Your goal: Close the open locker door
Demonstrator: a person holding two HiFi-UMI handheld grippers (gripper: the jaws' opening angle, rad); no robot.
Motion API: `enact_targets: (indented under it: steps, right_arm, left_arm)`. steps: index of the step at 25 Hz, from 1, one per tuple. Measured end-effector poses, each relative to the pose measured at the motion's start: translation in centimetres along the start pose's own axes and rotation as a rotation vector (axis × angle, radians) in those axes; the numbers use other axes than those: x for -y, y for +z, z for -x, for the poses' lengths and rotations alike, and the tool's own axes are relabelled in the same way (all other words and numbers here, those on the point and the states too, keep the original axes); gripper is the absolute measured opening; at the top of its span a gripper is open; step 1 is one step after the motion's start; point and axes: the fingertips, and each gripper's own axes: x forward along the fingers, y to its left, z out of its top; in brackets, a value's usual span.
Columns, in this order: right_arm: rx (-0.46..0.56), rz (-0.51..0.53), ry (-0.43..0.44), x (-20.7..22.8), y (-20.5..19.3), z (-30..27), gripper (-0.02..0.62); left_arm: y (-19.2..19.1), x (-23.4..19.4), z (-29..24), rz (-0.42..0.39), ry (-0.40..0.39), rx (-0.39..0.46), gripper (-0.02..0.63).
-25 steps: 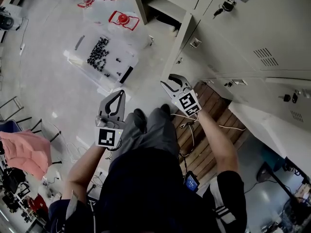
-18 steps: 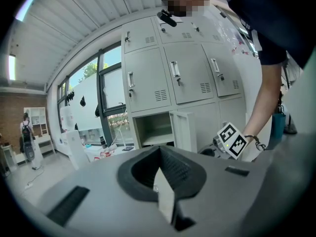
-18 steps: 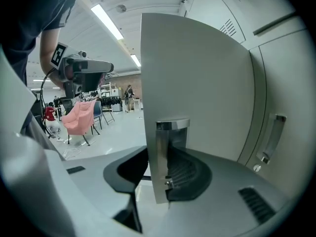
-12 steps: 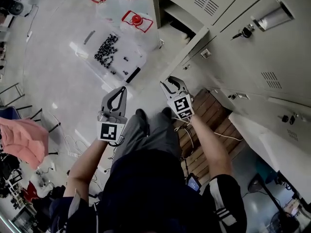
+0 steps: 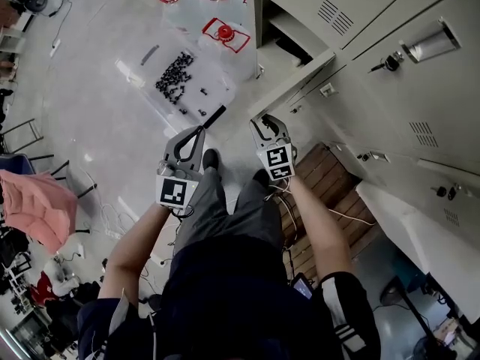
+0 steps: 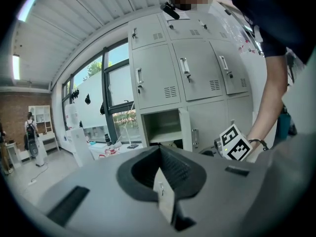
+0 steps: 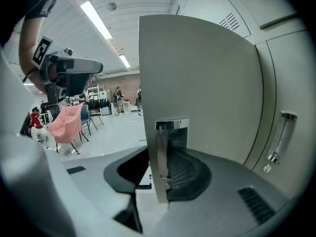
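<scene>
Two grippers are held out ahead of the person's legs, side by side and near each other.

The right gripper [image 5: 266, 122] is closed on the free edge of the open door [image 5: 296, 85]. The door stands swung out from its locker [image 5: 289, 40], and its edge reaches back to this gripper's tips. In the right gripper view the door [image 7: 197, 83] rises straight up from between the jaws and fills most of the space ahead. A metal latch plate [image 7: 170, 125] sits on the door's edge just above the jaws. Closed lockers stand to the right of this gripper, one with a handle [image 7: 281, 137]. A pallet [image 5: 326, 171] lies to its right and behind it.

The left gripper [image 5: 196, 132] has its jaws together with nothing between them. It hangs just to the left of the right gripper, apart from the door. In its own view, the open compartment [image 6: 160, 127] lies ahead and slightly right of its tips [image 6: 160, 177]. The door [image 6: 185, 127] stands at that compartment's right side. The right gripper's marker cube [image 6: 234, 142] shows further right.

On the floor ahead of the left gripper sits a tray [image 5: 146, 73] of small black parts, with clear bins [image 5: 225, 36] with red clips beyond it. A pink chair [image 5: 34, 208] stands well off to its left.
</scene>
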Motion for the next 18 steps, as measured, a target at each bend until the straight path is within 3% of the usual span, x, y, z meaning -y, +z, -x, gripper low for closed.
enact_targets:
  steps: [7,12,18]
  right_arm:
    - [0.002,-0.03,-0.067,0.2,1.2,-2.6,0.117]
    - [0.014,-0.064,-0.163,1.2,2.8,-5.7,0.111]
    - [0.029,-0.117,-0.277,2.6,4.5,-8.8,0.109]
  left_arm:
    - [0.6,-2.3,-1.0,-0.01,-0.068,0.043,0.003]
    - [0.6,-5.2,-2.1,-0.224,-0.192,0.023,0.003]
    - [-0.1,-9.4,-4.2,-0.184,-0.233,0.047,0.003]
